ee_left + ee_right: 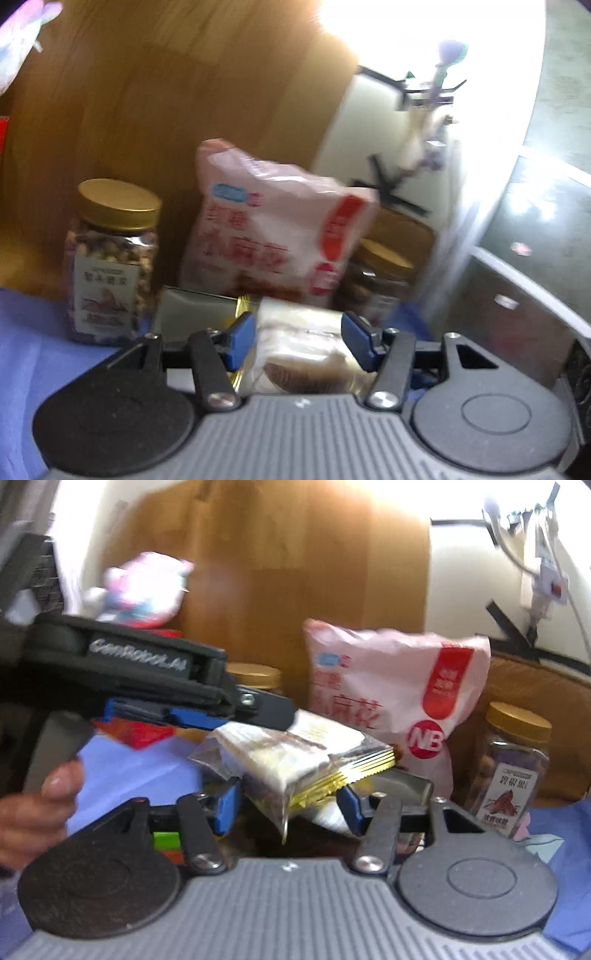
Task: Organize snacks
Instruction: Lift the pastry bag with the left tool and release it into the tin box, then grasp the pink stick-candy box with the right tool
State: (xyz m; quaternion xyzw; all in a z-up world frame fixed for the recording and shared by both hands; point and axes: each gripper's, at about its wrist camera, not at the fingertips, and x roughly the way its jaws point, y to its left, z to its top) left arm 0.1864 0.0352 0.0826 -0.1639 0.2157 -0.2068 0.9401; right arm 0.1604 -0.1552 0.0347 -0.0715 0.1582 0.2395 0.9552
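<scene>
My left gripper [298, 341] is shut on a clear snack packet [299, 350] with a brown cake inside. In the right wrist view the left gripper [273, 710] reaches in from the left and holds that packet [295, 760] by its top; the packet's gold-edged end hangs between my right gripper's [288, 806] blue fingers. Whether the right fingers press on it is unclear. A pink snack bag [273, 229] [391, 698] stands behind. A gold-lidded nut jar [110, 262] stands left of the bag, another jar [511, 768] [380, 280] right of it.
A blue cloth [33, 354] covers the table. A wooden panel [166, 96] stands behind the snacks. A grey metal tin [192, 310] [410, 784] lies in front of the pink bag. A pink plush toy [147, 587] sits at back left. A white wall with cables [535, 572] is on the right.
</scene>
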